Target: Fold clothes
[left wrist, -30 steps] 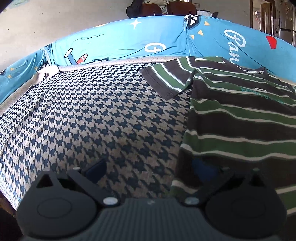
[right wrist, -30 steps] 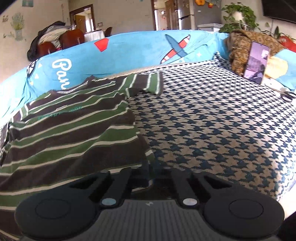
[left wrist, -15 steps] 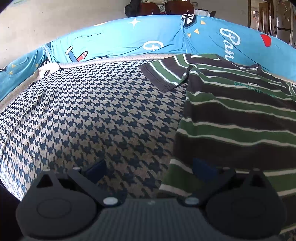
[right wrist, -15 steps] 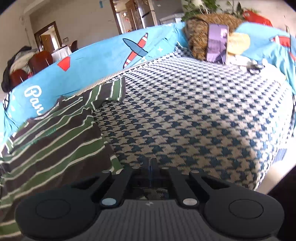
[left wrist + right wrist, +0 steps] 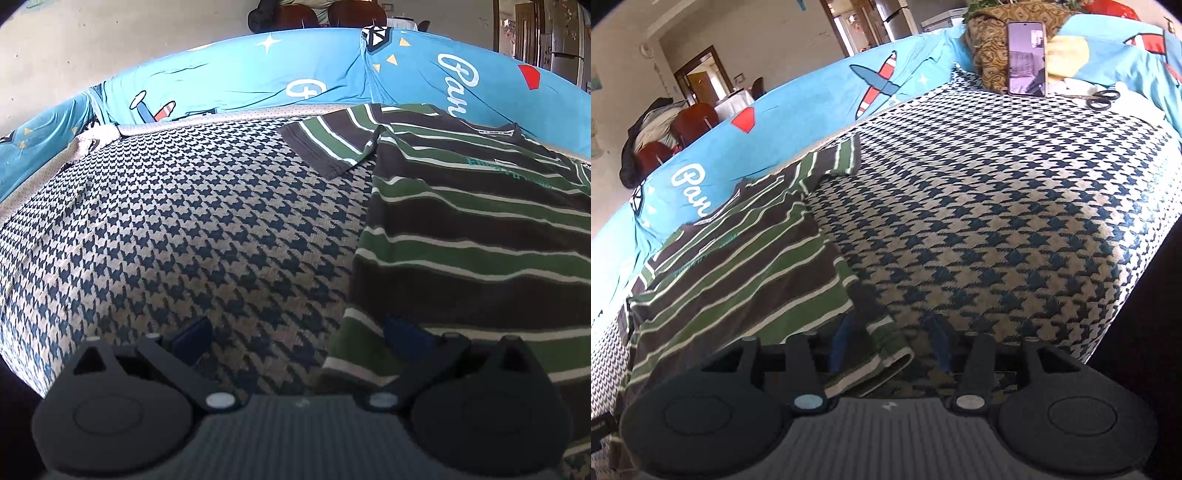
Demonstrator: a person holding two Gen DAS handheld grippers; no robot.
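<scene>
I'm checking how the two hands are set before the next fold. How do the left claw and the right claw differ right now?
The left claw stands wide open over the houndstooth cover with one finger over the striped shirt's edge; the right claw is narrower, its jaws opening. The left claw has mostly bare cover between its fingers; the right claw has the shirt's hem corner between its fingers. Neither presses on the shirt.

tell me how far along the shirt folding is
Done: the striped shirt lies spread flat on the houndstooth cover, both sleeves out. In hand: nothing is gripped; the right tool is opening with the hem corner between its fingers, and the left tool hangs open at the opposite hem corner. Left: every fold, since no crease shows.
</scene>
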